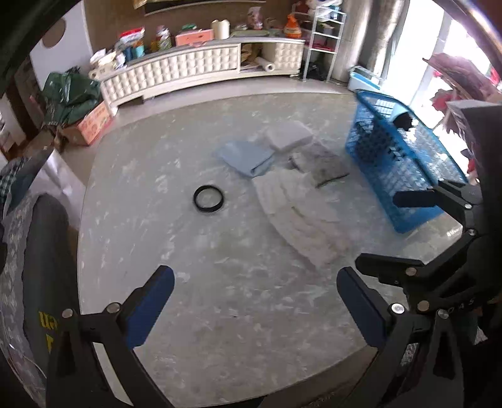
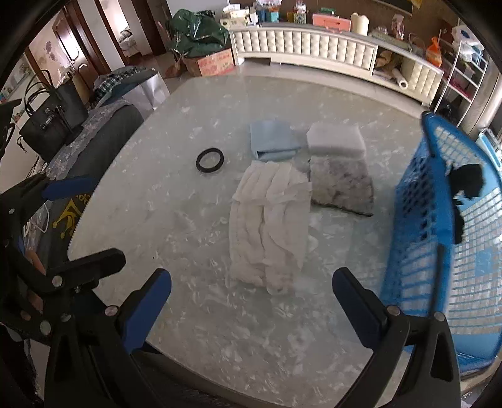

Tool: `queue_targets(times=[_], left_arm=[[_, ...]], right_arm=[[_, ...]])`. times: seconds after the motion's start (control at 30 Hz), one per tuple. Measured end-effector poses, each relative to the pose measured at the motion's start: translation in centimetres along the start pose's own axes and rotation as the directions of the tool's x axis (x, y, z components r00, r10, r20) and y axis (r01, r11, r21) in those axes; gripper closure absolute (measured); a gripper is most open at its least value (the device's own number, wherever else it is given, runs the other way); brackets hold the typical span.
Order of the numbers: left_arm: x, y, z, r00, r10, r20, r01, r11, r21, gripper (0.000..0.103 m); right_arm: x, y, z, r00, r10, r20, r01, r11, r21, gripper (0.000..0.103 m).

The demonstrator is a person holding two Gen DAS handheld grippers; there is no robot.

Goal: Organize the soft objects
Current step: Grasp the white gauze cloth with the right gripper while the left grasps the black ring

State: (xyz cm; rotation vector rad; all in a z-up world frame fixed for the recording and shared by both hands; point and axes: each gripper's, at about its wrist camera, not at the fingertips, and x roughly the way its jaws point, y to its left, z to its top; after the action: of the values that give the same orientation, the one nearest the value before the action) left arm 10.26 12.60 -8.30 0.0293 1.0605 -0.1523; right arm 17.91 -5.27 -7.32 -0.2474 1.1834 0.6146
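Right gripper (image 2: 251, 301) just short of white cloth (image 2: 269, 226)

Cardboard box (image 2: 215, 64) by the white cabinet: red print on its side, too blurred to read.
Same cardboard box, left wrist view (image 1: 94, 124): red lettering and round marks, illegible.
Dark fabric (image 1: 47, 326) at the surface's left edge: yellow letters, partly cut off, not readable.
Dark fabric, right wrist view (image 2: 70, 213): a yellow crown-like emblem with small yellow characters above it, unreadable.
Right hand-held gripper (image 1: 417, 233) body, seen from the left wrist camera: faint pale letters that look like "O A S", uncertain.
Pink box (image 2: 331, 22) on the cabinet top: no legible label.
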Motion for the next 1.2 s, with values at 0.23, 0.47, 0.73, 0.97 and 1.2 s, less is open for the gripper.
queue_targets(times=[0.23,0.47,0.73,0.97,1.2], left_arm=[[2.5,2.2,-0.3,1.0,0.012,0.023,-0.011,1.0,-0.026,0.0],[5.7,3.8,0.2,0.999,-0.045,-0.028,0.044,0.998,-0.045,0.0],[9.1,5.7,1.7,0.997,-0.059,-0.055,0.057,0.998,-0.033,0.0],[11.4,6.7,3.1,0.996,-0.042,-0.076,0.045,0.998,0.038,0.0],[13.9,8.3,4.9,0.995,-0.03,-0.1,0.039,0.996,0.085,0.0]], right_arm=[[3.1,-0.1,1.0,0.999,0.009,-0.044,-0.008,1.0,0.014,0.0],[6.1,-0.9,1.8,0.997,-0.009,-0.082,0.013,0.999,0.046,0.0],[9.4,-1.7,3.1,0.993,-0.029,-0.118,0.039,0.996,0.082,0.0],[10.7,-1.3,3.3,0.989,-0.063,-0.131,0.072,0.995,0.063,0.019],[11.1,0.0,3.1,0.988,-0.096,-0.119,0.099,0.995,0.026,0.027]])
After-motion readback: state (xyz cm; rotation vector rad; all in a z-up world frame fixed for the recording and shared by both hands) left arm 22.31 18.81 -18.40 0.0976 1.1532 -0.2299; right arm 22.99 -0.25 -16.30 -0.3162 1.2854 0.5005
